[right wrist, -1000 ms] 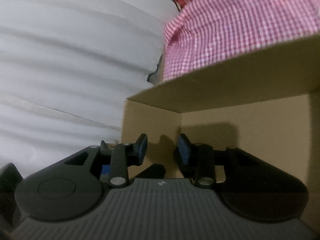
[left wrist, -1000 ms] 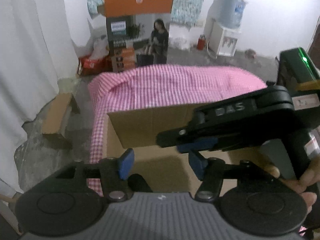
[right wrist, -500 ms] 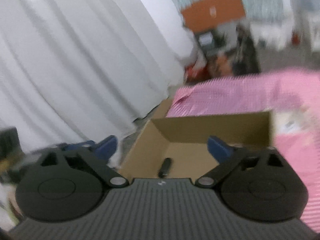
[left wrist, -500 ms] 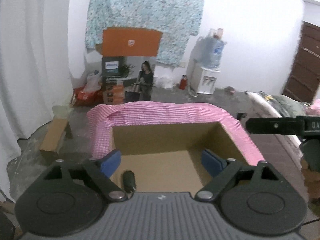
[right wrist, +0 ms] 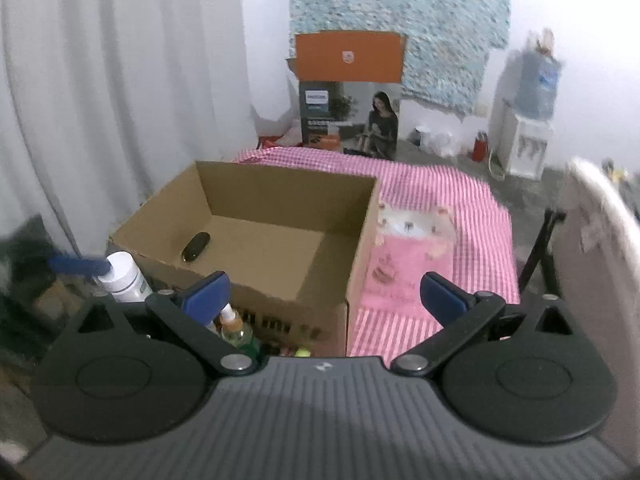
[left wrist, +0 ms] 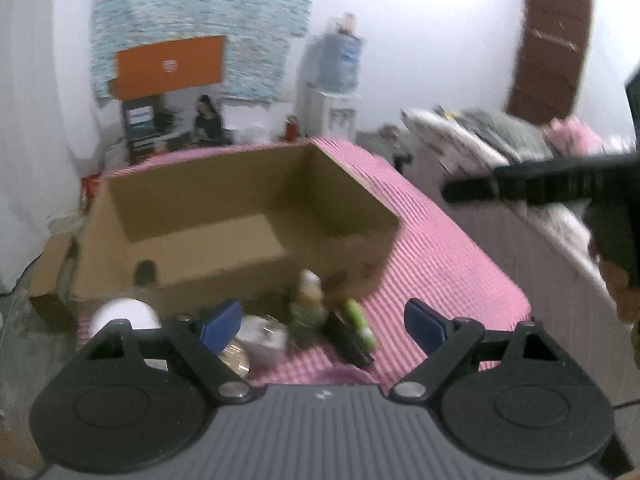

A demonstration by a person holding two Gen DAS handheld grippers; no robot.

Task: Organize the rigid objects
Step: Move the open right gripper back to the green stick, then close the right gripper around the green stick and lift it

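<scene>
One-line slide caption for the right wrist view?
Open right gripper hovers before a cardboard box holding one dark oval object.

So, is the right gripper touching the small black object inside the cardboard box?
Apart. The right wrist view shows the right gripper open, outside the cardboard box, while the black object lies alone on the box floor.

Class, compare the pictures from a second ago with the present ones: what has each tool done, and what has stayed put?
Both tools, left tool and right tool, have pulled up and back out of the cardboard box and opened wide, empty. The dark oblong object now lies on the box floor. The box itself stayed put on the pink checked cloth.
</scene>
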